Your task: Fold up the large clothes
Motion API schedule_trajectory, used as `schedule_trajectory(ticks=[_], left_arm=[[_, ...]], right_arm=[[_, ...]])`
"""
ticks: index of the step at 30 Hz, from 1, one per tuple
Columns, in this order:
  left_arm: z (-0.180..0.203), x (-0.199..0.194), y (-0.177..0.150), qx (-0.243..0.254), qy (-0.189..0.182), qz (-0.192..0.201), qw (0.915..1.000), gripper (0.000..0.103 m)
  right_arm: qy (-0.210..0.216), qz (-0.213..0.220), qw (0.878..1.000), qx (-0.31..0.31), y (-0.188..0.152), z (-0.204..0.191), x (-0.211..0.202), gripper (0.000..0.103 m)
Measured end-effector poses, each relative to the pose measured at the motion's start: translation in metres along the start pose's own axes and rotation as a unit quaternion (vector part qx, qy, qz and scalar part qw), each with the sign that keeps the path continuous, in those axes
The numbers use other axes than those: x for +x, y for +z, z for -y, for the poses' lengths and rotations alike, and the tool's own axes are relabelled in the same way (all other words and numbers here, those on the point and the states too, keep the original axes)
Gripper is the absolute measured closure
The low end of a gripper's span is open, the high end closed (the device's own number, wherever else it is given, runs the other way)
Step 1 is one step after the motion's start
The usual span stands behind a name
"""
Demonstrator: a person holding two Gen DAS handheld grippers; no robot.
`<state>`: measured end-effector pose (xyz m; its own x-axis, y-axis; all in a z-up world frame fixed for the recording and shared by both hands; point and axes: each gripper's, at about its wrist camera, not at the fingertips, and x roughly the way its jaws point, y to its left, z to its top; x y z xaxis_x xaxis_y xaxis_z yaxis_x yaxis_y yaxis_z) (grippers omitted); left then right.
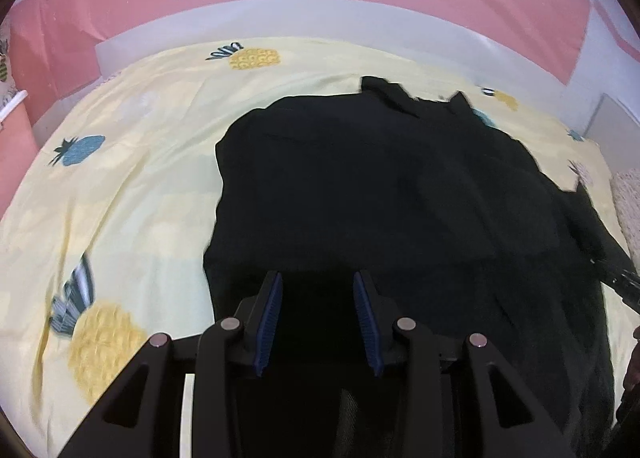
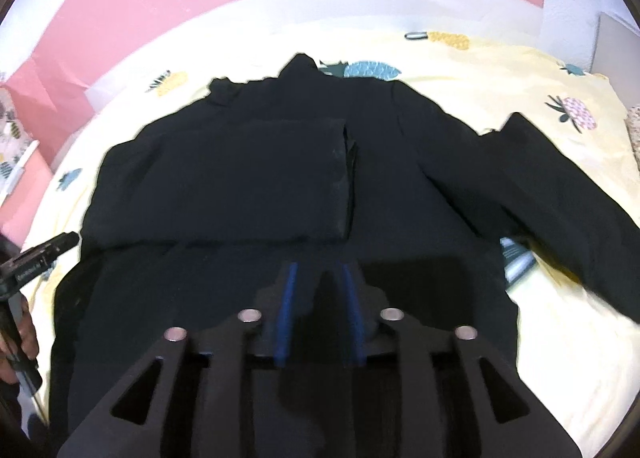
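Black jacket (image 2: 256, 178) lies half-folded on the bed (image 1: 132, 186); both my grippers' (image 1: 318, 316) (image 2: 320, 306) fingers stand apart, empty. I fear the free sleeve (image 2: 560, 186), right of frame, dragging and undoing the fold.

Bare sheet (image 1: 120, 186) left of the jacket (image 2: 248, 178) looks passable.

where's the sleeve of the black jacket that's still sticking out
In the right wrist view the sleeve stretches out on the right of the black jacket, lying on the pineapple-print sheet.
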<state>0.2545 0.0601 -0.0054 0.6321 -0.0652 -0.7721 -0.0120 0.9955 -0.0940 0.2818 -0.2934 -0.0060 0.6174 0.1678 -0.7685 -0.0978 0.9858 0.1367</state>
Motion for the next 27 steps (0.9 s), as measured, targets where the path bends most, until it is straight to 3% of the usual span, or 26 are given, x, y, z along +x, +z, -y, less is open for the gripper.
schedule_trajectory(ticks=[1, 13, 27], left_arm=[[0.004, -0.011, -0.005, -0.003, -0.004, 0.002, 1.0, 0.064], [0.057, -0.106, -0.068, -0.001, -0.048, 0.005, 0.9989, 0.061], [0.083, -0.162, -0.091, 0.032, -0.061, 0.027, 0.9972, 0.06]], right_arm=[[0.0, 0.006, 1.0, -0.001, -0.009, -0.001, -0.015, 0.065], [0.0, 0.038, 0.999, 0.019, -0.078, 0.001, -0.12, 0.065], [-0.004, 0.067, 0.996, 0.05, -0.125, 0.016, -0.173, 0.065]])
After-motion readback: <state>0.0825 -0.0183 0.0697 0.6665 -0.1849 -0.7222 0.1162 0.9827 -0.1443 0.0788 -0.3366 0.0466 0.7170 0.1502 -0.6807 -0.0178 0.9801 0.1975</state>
